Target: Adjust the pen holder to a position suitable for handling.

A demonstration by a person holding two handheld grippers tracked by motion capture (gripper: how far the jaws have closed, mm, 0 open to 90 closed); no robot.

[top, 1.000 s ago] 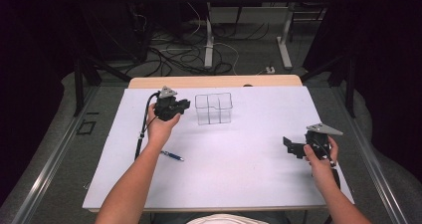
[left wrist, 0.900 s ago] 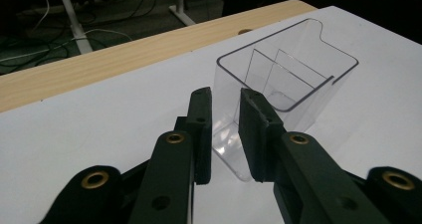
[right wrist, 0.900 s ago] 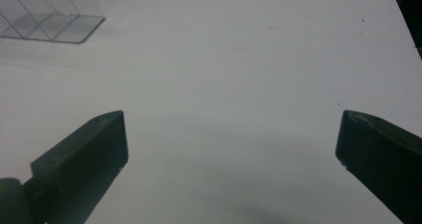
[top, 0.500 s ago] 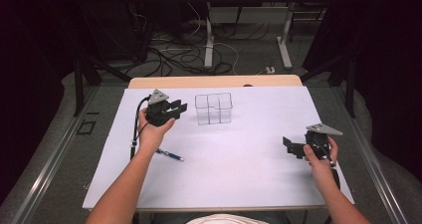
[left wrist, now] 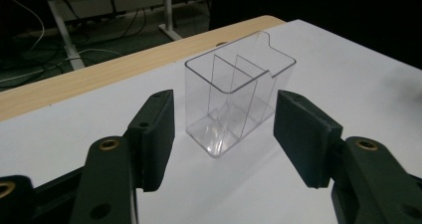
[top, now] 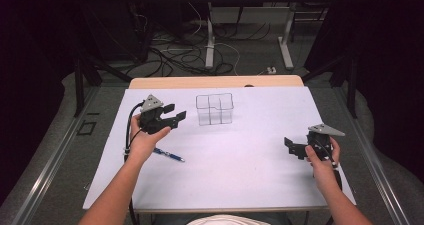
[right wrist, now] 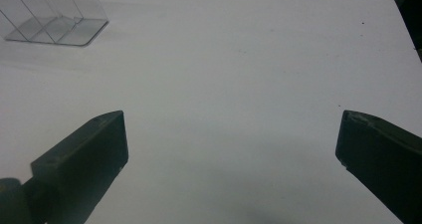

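Left gripper [top: 175, 119]: jaws just been opening, nothing between, near organizer [top: 215, 109]. Right gripper [top: 295, 147]: jaws apart, empty. Risk: light organizer tips if nudged; pen [top: 167, 155] under forearm may roll.

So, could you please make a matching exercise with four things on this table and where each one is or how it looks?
Things:
1. clear organizer
2. blue pen
3. left gripper
4. right gripper

Descriptions:
A. lies flat on the white sheet, just beside the person's left wrist
B. stands upright near the far edge, empty, with inner dividers
C. held near the right edge of the table, jaws wide apart over bare sheet
D. raised beside the organizer, jaws apart with nothing between them

Pairs: 1-B, 2-A, 3-D, 4-C
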